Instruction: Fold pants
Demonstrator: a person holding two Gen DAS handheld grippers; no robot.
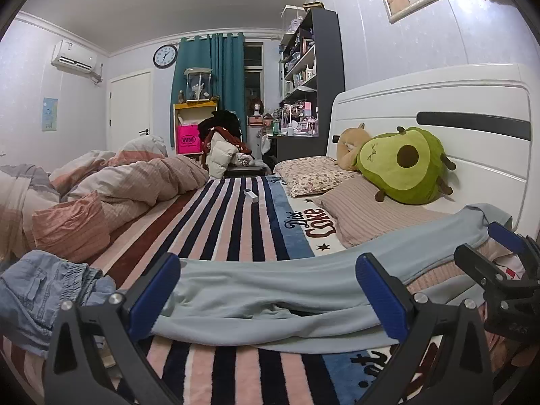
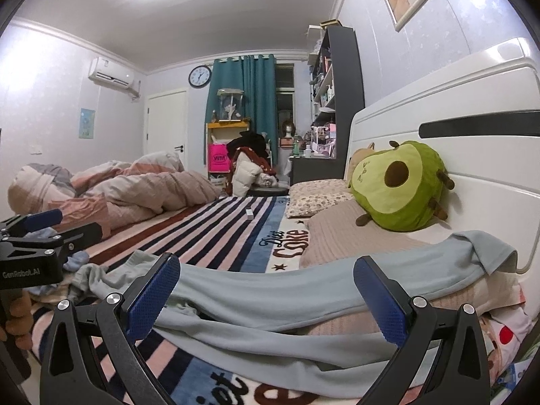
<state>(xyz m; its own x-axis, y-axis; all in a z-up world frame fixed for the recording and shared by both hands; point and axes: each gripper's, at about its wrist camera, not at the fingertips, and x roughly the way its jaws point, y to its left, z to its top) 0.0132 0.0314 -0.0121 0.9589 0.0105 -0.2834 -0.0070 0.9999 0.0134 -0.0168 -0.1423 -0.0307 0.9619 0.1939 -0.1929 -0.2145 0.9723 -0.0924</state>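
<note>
Light blue-grey pants (image 1: 270, 290) lie stretched across the striped blanket (image 1: 229, 222) near the bed's front edge, one end draped up on a pillow by the headboard. My left gripper (image 1: 270, 290) is open, its blue pads on either side of the pants' middle. My right gripper (image 2: 266, 293) is open too, straddling the same pants (image 2: 270, 300) further toward the headboard. The right gripper also shows at the right edge of the left wrist view (image 1: 499, 253), and the left gripper at the left edge of the right wrist view (image 2: 40, 233).
Folded denim clothing (image 1: 44, 290) lies at the left. A rumpled duvet (image 1: 135, 182) fills the far left of the bed. An avocado plush (image 1: 405, 165) and pillows (image 1: 314, 172) rest by the white headboard (image 1: 438, 108). A small white box (image 1: 251, 195) lies mid-blanket.
</note>
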